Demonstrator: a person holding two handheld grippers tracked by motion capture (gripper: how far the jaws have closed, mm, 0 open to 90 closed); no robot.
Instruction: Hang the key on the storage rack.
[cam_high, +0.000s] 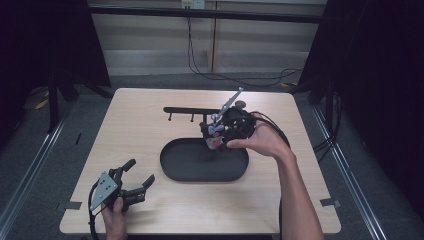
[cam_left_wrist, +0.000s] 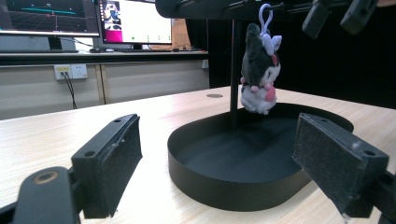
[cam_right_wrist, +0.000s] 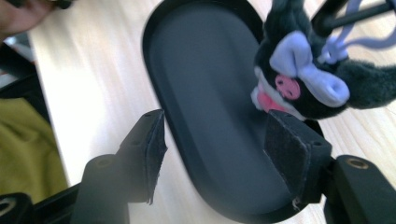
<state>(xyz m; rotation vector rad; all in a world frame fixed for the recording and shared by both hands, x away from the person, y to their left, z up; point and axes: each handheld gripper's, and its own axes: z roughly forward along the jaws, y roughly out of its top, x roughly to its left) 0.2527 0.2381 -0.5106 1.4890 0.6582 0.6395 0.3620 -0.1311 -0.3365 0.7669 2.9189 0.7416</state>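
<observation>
Dim room w/ black curtains on both sides, a pale cabinet wall at the back and cables trailing on the floor; in the middle stands a light wooden table (cam_high: 150, 125). On it sits a black oval tray (cam_high: 172, 167), roughly centre, and behind the tray a black stand (cam_high: 187, 110) w/ a crossbar and small pegs. A plush toy (cam_high: 216, 134), dark grey w/ white face, pink bits and a lilac bow, hangs by its lilac loop (cam_left_wrist: 265, 16) from the bar, dangling just above the tray's far rim, not touching the tray floor as seen from the left gripper view. The right gripper (cam_high: 220, 131) is up at the toy, held in the person's right hand (cam_high: 265, 140); in the right gripper view its jaws stand apart, nothing pinched between them, toy (cam_right_wrist: 303, 84) just past the far pad (cam_right_wrist: 289, 149) and close to it, whether touching I can't tell. No earlier pic here, so just that: jaws parted, toy free on the bar. The left gripper (cam_high: 137, 176) rests low at the table's near-left corner, well apart from the tray, in the left hand (cam_high: 116, 217); jaws wide apart, nothing between, pointing toward tray and toy. Monitors (cam_left_wrist: 135, 21) glow on a desk at the back in the left gripper view.
</observation>
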